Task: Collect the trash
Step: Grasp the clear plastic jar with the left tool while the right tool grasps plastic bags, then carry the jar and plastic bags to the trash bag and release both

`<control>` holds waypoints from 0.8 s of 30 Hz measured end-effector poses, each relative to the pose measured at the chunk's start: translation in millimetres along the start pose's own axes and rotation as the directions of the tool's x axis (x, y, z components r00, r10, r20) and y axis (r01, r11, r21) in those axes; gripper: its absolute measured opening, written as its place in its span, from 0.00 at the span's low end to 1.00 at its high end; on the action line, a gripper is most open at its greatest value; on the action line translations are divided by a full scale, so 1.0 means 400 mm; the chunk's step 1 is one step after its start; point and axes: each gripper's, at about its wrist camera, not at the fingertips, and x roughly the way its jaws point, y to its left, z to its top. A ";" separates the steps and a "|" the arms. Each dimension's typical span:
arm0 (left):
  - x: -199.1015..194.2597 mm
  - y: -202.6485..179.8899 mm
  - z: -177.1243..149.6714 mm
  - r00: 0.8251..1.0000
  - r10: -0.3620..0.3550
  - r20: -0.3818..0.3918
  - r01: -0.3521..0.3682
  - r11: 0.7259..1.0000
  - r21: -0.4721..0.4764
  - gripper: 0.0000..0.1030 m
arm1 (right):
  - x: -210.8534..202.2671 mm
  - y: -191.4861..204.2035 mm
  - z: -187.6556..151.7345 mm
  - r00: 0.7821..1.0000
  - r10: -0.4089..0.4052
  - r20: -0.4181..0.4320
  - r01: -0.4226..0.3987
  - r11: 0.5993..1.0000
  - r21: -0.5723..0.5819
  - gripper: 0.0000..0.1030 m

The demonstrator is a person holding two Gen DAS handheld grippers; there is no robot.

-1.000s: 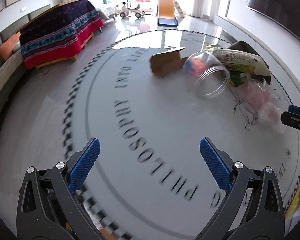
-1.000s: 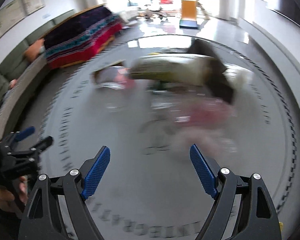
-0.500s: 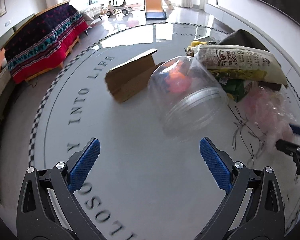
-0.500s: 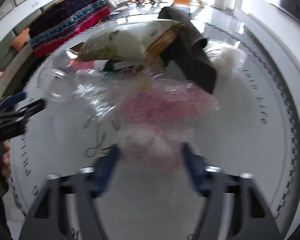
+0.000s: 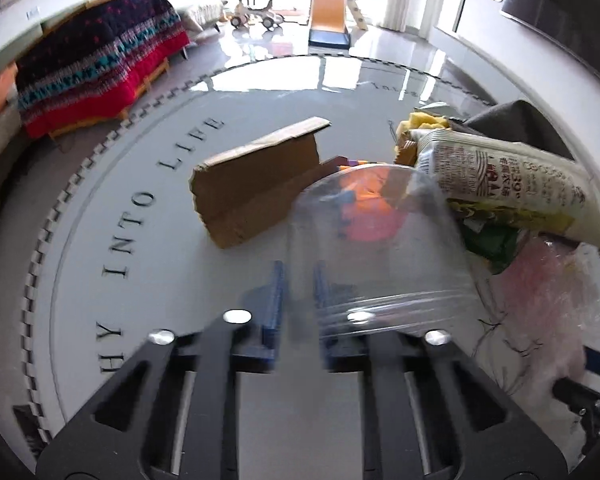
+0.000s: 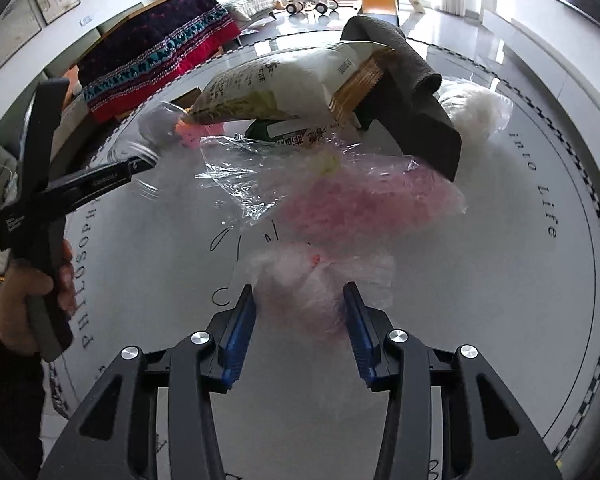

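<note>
A clear plastic jar (image 5: 379, 248) lies on its side on the round grey table (image 5: 140, 264), its mouth toward me. My left gripper (image 5: 298, 304) is shut on the jar's rim, one finger inside and one outside. A pink-white crumpled plastic bag (image 6: 300, 280) lies between the fingers of my right gripper (image 6: 300, 320), which has closed partly around it. Behind it lie clear and pink plastic wrap (image 6: 339, 192), a white snack bag (image 6: 276, 84) and a dark cloth (image 6: 411, 92).
A folded brown cardboard piece (image 5: 256, 184) lies left of the jar. A white fluffy wad (image 6: 475, 108) sits at the far right of the pile. The left gripper (image 6: 80, 184) shows at the left of the right wrist view. A couch (image 5: 96, 84) stands beyond the table.
My left gripper moved forward to the jar and shut on its rim. My right gripper moved up to the pink-white bag and its fingers closed in around it.
</note>
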 end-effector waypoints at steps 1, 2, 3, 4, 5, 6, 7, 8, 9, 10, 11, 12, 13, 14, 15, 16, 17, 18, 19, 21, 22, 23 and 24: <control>-0.005 0.004 -0.005 1.000 -0.017 -0.001 0.017 1.000 -0.010 0.09 | -0.009 0.007 -0.003 1.000 -0.005 0.004 0.005 1.000 0.000 0.45; -0.011 0.004 -0.011 1.000 -0.022 0.002 0.022 1.000 -0.012 0.09 | -0.014 0.010 -0.004 1.000 -0.007 0.008 0.007 1.000 0.000 0.45; -0.021 0.004 -0.017 1.000 -0.024 0.006 0.024 1.000 -0.010 0.09 | -0.025 0.011 -0.008 1.000 -0.009 0.014 0.009 1.000 0.002 0.45; -0.037 0.006 -0.026 1.000 -0.021 0.010 0.021 1.000 -0.005 0.09 | -0.032 0.014 -0.007 1.000 -0.008 0.017 0.008 1.000 0.003 0.45; -0.047 0.007 -0.032 1.000 -0.023 0.010 0.023 1.000 -0.001 0.09 | -0.043 0.019 -0.011 1.000 -0.007 0.022 0.007 1.000 0.002 0.45; -0.060 0.010 -0.040 1.000 -0.025 0.012 0.025 1.000 0.001 0.09 | -0.053 0.025 -0.014 1.000 -0.006 0.027 0.006 1.000 0.001 0.45; -0.076 0.012 -0.049 1.000 -0.025 0.016 0.025 1.000 0.003 0.09 | -0.064 0.032 -0.018 1.000 -0.003 0.031 0.003 1.000 0.000 0.45; -0.099 0.017 -0.061 0.999 -0.021 0.027 0.021 1.000 0.010 0.09 | -0.070 0.037 -0.021 0.999 -0.001 0.034 0.001 1.000 -0.001 0.45; -0.120 0.021 -0.073 0.999 -0.019 0.040 0.018 1.000 0.015 0.09 | -0.081 0.046 -0.025 0.999 0.003 0.039 -0.003 1.000 -0.003 0.45; -0.133 0.025 -0.080 0.999 -0.017 0.048 0.017 1.000 0.016 0.09 | -0.091 0.056 -0.031 0.999 0.005 0.043 -0.005 1.000 -0.006 0.45; -0.156 0.032 -0.093 0.998 -0.020 0.057 0.019 1.000 0.017 0.09 | -0.101 0.059 -0.037 0.999 0.008 0.045 -0.008 1.000 -0.010 0.45; -0.175 0.039 -0.105 0.998 -0.023 0.062 0.022 1.000 0.015 0.09 | -0.109 0.068 -0.040 0.999 0.014 0.046 -0.014 1.000 -0.011 0.45; -0.189 0.044 -0.114 0.998 -0.024 0.065 0.023 1.000 0.013 0.09 | -0.116 0.079 -0.045 0.999 0.022 0.047 -0.022 1.000 -0.012 0.45; -0.213 0.055 -0.133 0.997 -0.020 0.070 0.019 1.000 0.012 0.09 | -0.119 0.090 -0.047 0.998 0.028 0.047 -0.028 1.000 -0.013 0.45; -0.225 0.065 -0.141 0.997 -0.016 0.073 0.015 1.000 0.012 0.09 | -0.126 0.107 -0.053 0.998 0.037 0.049 -0.036 0.999 -0.019 0.45; -0.241 0.080 -0.153 0.997 -0.013 0.078 0.012 1.000 0.009 0.09 | -0.129 0.129 -0.057 0.998 0.040 0.050 -0.039 0.999 -0.024 0.45; -0.261 0.095 -0.170 0.996 -0.012 0.084 0.012 1.000 0.002 0.09 | -0.131 0.146 -0.060 0.998 0.045 0.050 -0.043 0.999 -0.031 0.45; -0.275 0.114 -0.182 0.996 -0.009 0.088 0.009 1.000 -0.005 0.09 | -0.134 0.164 -0.063 0.997 0.050 0.050 -0.048 0.998 -0.039 0.45; -0.290 0.129 -0.194 0.996 -0.002 0.092 0.003 1.000 -0.014 0.09 | -0.137 0.187 -0.069 0.997 0.059 0.050 -0.056 0.997 -0.050 0.45; -0.326 0.162 -0.233 0.995 0.014 0.102 -0.011 0.999 -0.036 0.09 | -0.142 0.228 -0.077 0.996 0.075 0.049 -0.072 0.995 -0.068 0.45; -0.339 0.178 -0.246 0.994 0.022 0.104 -0.017 0.999 -0.046 0.09 | -0.144 0.246 -0.081 0.996 0.081 0.048 -0.078 0.994 -0.079 0.45; -0.356 0.206 -0.268 0.994 0.032 0.106 -0.026 0.998 -0.061 0.09 | -0.147 0.267 -0.085 0.995 0.087 0.048 -0.082 0.992 -0.092 0.45; -0.366 0.221 -0.281 0.993 0.041 0.108 -0.033 0.997 -0.072 0.09 | -0.149 0.291 -0.090 0.994 0.094 0.048 -0.088 0.990 -0.107 0.45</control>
